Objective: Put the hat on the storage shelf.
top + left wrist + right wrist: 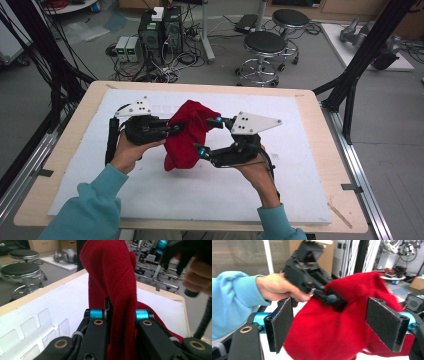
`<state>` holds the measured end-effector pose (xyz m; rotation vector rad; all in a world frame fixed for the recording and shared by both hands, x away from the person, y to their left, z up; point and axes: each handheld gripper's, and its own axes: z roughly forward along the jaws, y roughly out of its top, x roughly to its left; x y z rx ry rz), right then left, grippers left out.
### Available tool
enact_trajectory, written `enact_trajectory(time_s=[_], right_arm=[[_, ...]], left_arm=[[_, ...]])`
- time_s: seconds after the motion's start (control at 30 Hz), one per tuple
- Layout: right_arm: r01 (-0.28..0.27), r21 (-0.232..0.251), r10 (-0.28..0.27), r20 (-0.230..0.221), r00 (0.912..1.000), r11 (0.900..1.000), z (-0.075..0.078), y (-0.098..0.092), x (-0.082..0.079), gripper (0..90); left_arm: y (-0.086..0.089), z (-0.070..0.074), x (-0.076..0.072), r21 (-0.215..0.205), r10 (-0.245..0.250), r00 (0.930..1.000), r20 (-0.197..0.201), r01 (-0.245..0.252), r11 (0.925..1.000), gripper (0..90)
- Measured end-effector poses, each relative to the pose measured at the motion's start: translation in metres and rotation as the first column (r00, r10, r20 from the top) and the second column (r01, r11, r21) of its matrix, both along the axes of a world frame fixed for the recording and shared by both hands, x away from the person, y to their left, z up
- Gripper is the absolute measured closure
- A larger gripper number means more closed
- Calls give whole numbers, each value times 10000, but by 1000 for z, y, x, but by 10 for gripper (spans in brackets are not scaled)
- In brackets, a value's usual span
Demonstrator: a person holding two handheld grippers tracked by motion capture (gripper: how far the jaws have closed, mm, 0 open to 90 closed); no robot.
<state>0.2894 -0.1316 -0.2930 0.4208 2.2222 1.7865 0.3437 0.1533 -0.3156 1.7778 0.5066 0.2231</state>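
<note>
A red knitted cloth (186, 134) hangs bunched above the middle of a white mat (280, 200), its upper fold lifted clear and its lower end drooping toward the mat; whether that end touches the mat cannot be told. The left gripper (175, 130) is clamped on the cloth from the left side; in the left gripper view its two black jaws pinch a standing ridge of the cloth (112, 285), the fabric rising straight up between them. The right gripper (210, 136) faces the cloth from the right with its jaws spread wide; in the right gripper view the two pads (280, 322) stand on either side of the cloth (332, 332) without pressing on it. The same view shows the left gripper (329, 298) beyond the cloth, held by a hand (278, 287) in a light blue sleeve (232, 297).

The mat covers most of a pale wooden table (75, 130), leaving a bare wooden rim on all sides. Broad stretches of mat lie open to the right of the right gripper and along the near edge between the two forearms. Beyond the table's far edge, on the grey floor, stand two round stools (265, 45) and a cluster of computer boxes (160, 30) with tangled cables.
</note>
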Motion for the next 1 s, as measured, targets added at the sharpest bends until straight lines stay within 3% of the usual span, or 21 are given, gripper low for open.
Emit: enact_trajectory(time_s=[0.13, 0.37, 0.5, 0.63, 0.8, 1.0], right_arm=[[-60, 55, 61, -177, 9998, 10000, -5, 5, -4, 219], [56, 97, -54, -209, 9998, 9999, -9, 8, -7, 219], [303, 40, -301, -275, 9992, 9995, -11, 7, -9, 219], [814, 76, -811, -330, 9962, 9967, -14, 3, -11, 218], [1862, 156, -1851, -552, 9812, 9824, -21, -3, -11, 211], [3057, -75, -3056, -645, 9500, 9521, -30, -6, -10, 200]], left_arm=[[-1, 3, 2, -2, 539, 9985, 50, -539, 9985, 855], [-9, 15, 5, -97, 1412, 9895, 301, -1409, 9900, 856], [-13, 17, 10, -230, 1815, 9832, 179, -1810, 9832, 856], [-23, 16, 19, -459, 2469, 9690, 118, -2462, 9681, 856], [-32, 15, 26, -462, 2816, 9595, 106, -2808, 9586, 856], [-37, 13, 30, -620, 3190, 9478, 38, -3181, 9460, 855]])
